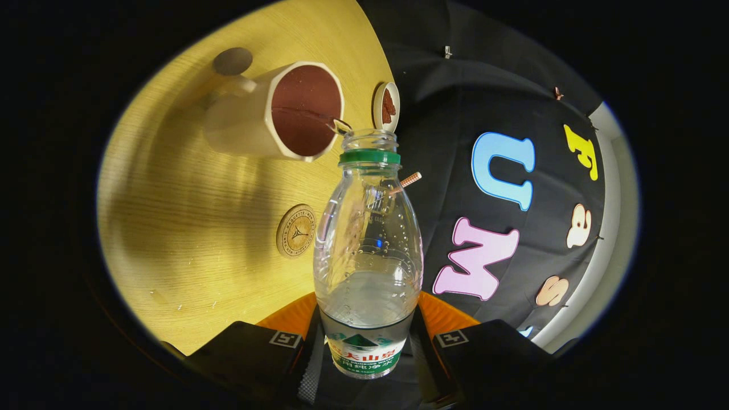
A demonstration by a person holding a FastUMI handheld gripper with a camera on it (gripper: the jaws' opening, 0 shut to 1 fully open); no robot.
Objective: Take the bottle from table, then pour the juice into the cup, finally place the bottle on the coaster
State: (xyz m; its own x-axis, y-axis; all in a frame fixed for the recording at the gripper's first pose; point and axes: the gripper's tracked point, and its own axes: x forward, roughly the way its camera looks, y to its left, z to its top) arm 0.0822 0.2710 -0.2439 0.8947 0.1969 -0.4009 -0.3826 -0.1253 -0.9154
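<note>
While the round pale wooden table (188, 250) spreads left of the fingers, the clear plastic bottle with a green neck ring (368, 245) sits pinched in the gripper (367, 353), its long axis running away from the fingers and its open mouth tipped over the cream faceted cup with a dark red interior (285, 111). The round cork coaster (295, 230) lies nearer, left of the bottle's shoulder.

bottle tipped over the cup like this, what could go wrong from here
1. The bottle, clamped between the gripper fingers, pours a thin stream that enters right at the near rim of the cup; a small wobble could send liquid onto the table.
2. The cup stands close to the table's edge, so a nudge from the bottle's mouth could push it off.
3. The coaster is small, so the bottle could be set down off-centre.
</note>
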